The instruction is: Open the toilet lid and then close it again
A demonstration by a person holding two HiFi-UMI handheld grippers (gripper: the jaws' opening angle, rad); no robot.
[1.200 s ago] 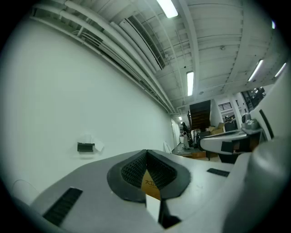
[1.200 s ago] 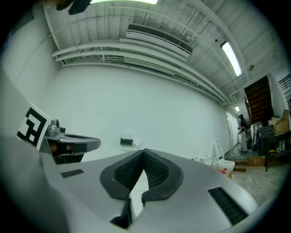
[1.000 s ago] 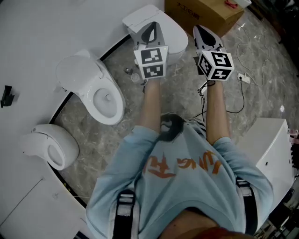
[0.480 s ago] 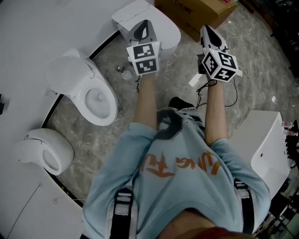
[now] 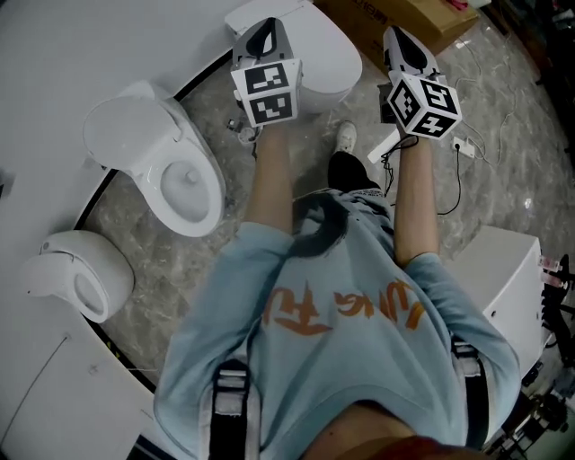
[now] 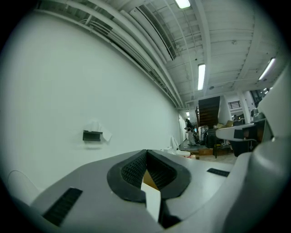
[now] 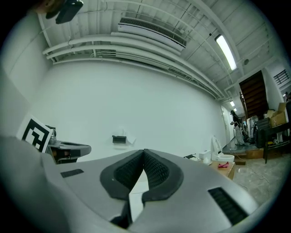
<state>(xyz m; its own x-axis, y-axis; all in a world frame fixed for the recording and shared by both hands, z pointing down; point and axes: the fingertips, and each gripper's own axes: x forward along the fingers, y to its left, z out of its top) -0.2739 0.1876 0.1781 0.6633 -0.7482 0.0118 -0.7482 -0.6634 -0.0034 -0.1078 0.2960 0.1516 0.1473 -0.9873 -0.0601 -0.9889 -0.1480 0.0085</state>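
Near the shut toilet lid [image 5: 328, 56], we hold our left tongs [image 5: 268, 27] and right tongs [image 5: 393, 36] clenched, both empty.

The person wore a light-blue T-shirt [image 5: 341, 377] with orange lettering [image 5: 350, 316] and black shoulder straps [image 5: 232, 404]. The left gripper [image 6: 146, 157] and right gripper [image 7: 143, 154] were grey with black ribbed pads [image 6: 132, 170], each bearing a black-and-white marker cube [image 5: 266, 92].

The closed toilet [image 5: 328, 58] at top centre and the open toilet [image 5: 171, 171] at left look like smooth, glossy white ceramic. The floor [image 5: 171, 269] is grey marbled stone with a sheen. The cardboard box [image 5: 404, 22] is matt brown, the shirt [image 5: 341, 359] soft cloth. The left gripper [image 6: 146, 154] is matt grey plastic, its pads [image 6: 132, 170] black and ribbed.
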